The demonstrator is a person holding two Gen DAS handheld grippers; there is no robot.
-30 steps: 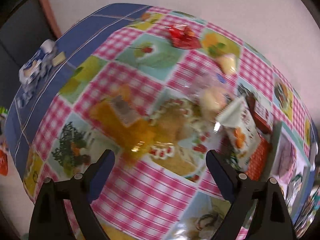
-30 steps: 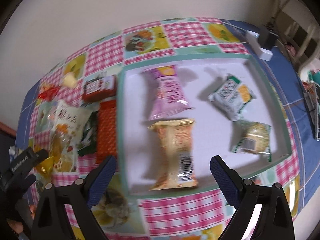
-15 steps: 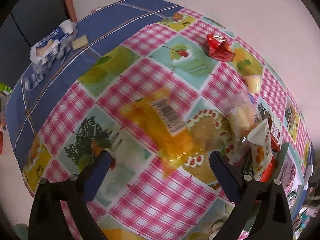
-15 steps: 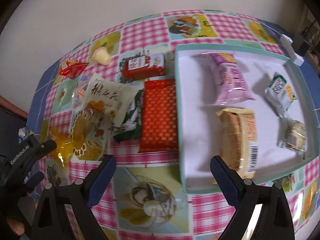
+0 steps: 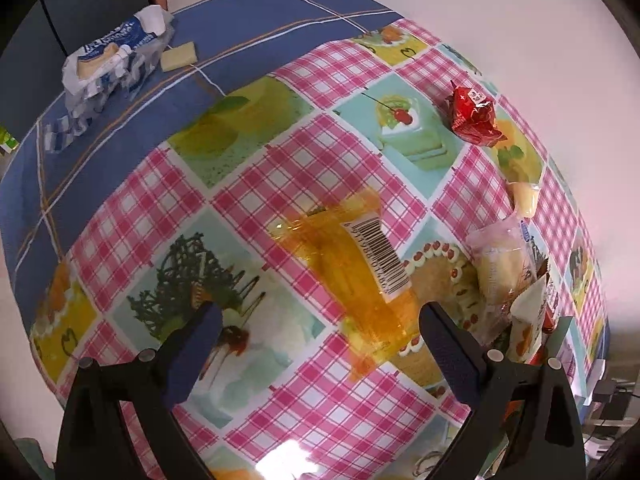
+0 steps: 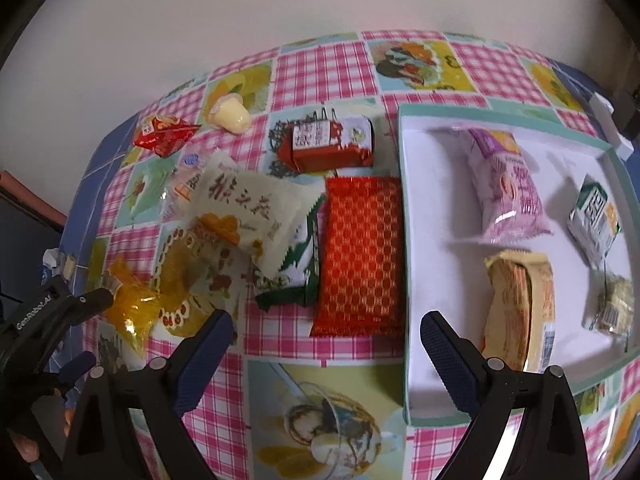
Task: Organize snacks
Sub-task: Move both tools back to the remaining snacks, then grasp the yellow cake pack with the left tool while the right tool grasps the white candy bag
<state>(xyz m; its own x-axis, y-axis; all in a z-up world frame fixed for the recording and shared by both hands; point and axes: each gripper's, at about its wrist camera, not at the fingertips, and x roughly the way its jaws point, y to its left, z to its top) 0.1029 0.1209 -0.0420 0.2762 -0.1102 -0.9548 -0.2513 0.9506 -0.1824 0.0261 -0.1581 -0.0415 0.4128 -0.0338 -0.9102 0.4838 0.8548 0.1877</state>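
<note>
My left gripper [image 5: 318,340] is open and empty, just short of a clear orange snack packet [image 5: 356,276] with a barcode, which also shows in the right wrist view [image 6: 136,304]. My right gripper [image 6: 326,342] is open and empty above a red patterned packet [image 6: 360,256]. Left of that lie a white packet with Chinese writing [image 6: 256,208], a green packet [image 6: 296,276] and a red box snack [image 6: 332,146]. A white tray [image 6: 432,360] with a teal rim holds a purple packet [image 6: 508,192], a tan packet [image 6: 520,304] and two small packets.
A red foil snack [image 5: 474,116] and a pudding cup [image 5: 524,198] lie near the far wall. A blue-white wrapper [image 5: 108,60] lies on the blue cloth at left. The left gripper's body [image 6: 36,328] shows at the right view's left edge.
My left gripper has pulled back and left, so the orange packet sits further right between the fingers. My right gripper has swung left from over the tray to over the red packet.
</note>
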